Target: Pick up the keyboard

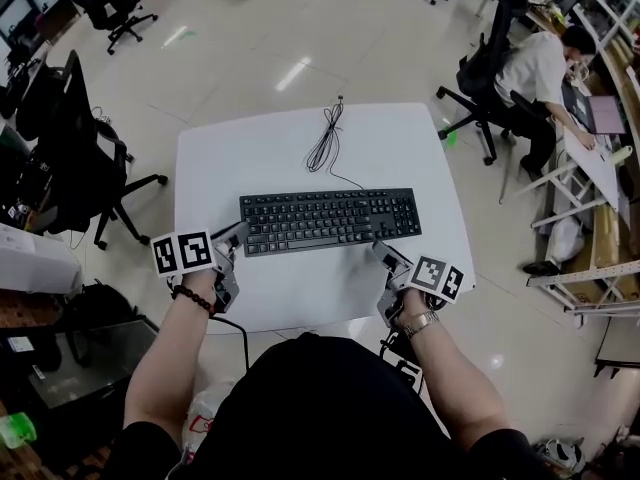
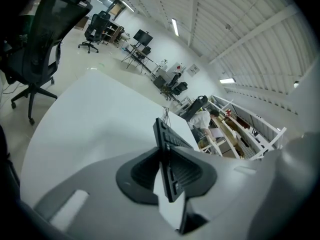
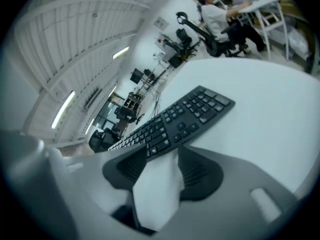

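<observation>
A black keyboard (image 1: pixel 330 220) lies across the middle of the white table (image 1: pixel 300 148), its cable (image 1: pixel 325 138) bundled behind it. My left gripper (image 1: pixel 235 236) is at the keyboard's left end. In the left gripper view that end of the keyboard (image 2: pixel 167 134) stands edge-on between the two pads, which press on it from both sides; left gripper (image 2: pixel 167 156). My right gripper (image 1: pixel 385 256) is at the front edge near the right end. In the right gripper view its jaws (image 3: pixel 165 154) stand apart with bare table between the pads, and the keyboard (image 3: pixel 185 116) runs just past the tips.
Black office chairs (image 1: pixel 80 158) stand left of the table and another (image 1: pixel 490 68) at its back right. A person (image 1: pixel 545 68) sits at a desk at the far right. The table's front edge lies just below both grippers.
</observation>
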Tool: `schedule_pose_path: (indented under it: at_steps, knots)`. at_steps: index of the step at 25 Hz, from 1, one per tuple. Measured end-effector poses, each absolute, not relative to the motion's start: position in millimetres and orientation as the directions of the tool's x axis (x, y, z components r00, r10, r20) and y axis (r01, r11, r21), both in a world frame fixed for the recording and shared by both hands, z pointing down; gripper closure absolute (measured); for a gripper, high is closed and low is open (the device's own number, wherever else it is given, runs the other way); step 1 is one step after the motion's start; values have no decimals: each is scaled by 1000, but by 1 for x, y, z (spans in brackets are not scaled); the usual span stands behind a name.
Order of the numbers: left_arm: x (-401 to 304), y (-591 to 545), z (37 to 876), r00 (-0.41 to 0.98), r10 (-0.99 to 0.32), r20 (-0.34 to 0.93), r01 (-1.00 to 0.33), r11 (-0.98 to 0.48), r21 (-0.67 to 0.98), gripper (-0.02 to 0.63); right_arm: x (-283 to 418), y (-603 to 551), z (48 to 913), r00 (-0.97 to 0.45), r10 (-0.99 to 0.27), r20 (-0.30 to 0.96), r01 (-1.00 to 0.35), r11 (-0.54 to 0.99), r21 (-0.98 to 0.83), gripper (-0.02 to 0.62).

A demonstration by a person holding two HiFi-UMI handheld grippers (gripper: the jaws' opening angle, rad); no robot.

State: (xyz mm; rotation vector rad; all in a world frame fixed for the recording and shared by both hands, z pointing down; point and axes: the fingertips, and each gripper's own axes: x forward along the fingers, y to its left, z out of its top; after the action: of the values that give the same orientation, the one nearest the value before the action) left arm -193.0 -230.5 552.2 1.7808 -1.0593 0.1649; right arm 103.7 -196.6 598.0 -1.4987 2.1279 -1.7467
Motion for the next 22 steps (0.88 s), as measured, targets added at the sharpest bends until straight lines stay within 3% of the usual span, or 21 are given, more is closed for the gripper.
schedule_pose_path:
  at_steps: [6,22]
  knots:
    - [-191,-231,543,597,-579,555,-729,-102,677,532,94,-207,627,-567,-678,468,-488,-181,-854,362]
    - [-188,-231,540,585,-567,580,-747,-99,657,532,98,-260,649,-489,-820,297,-242,-199,-950,379]
